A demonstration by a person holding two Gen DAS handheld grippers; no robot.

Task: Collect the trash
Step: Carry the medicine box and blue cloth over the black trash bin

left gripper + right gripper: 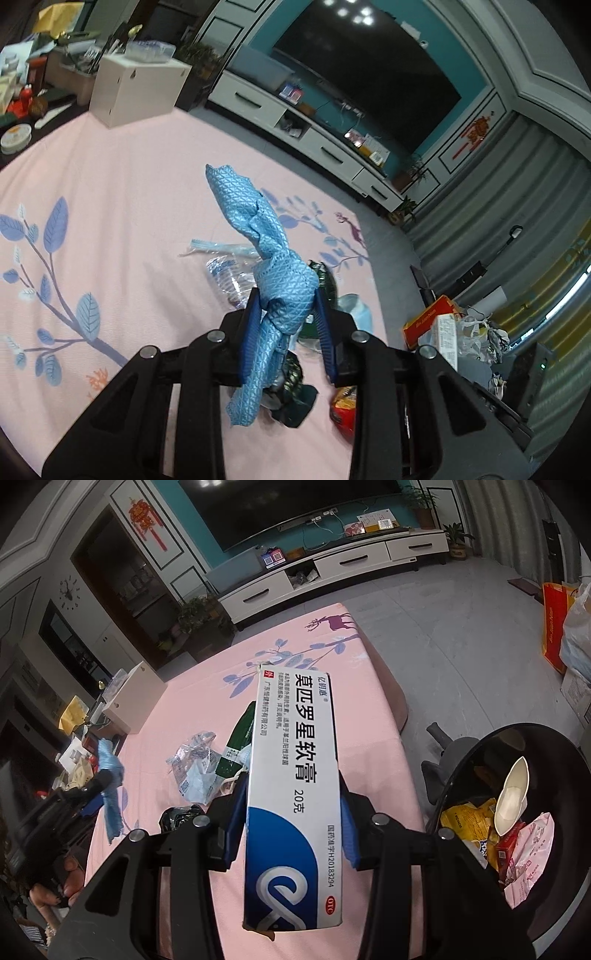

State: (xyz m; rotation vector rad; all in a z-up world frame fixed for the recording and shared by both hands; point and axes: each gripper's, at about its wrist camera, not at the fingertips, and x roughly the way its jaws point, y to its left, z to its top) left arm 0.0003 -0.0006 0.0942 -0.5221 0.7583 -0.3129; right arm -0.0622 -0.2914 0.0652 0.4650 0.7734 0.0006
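You get dim, even indoor light in both views. Ceiling lamps glare as white spots on the dark TV screen (369,66). Daylight blows out a window strip (565,295) at the left view's right edge. Straight lines bow near the rims, and black vignette fills the corners. The blue cloth (273,280) stays sharp; distant clutter smears softly.

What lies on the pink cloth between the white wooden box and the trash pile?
Nothing: in the left wrist view the pink cloth is bare between the white wooden box and the trash pile, only printed leaves.
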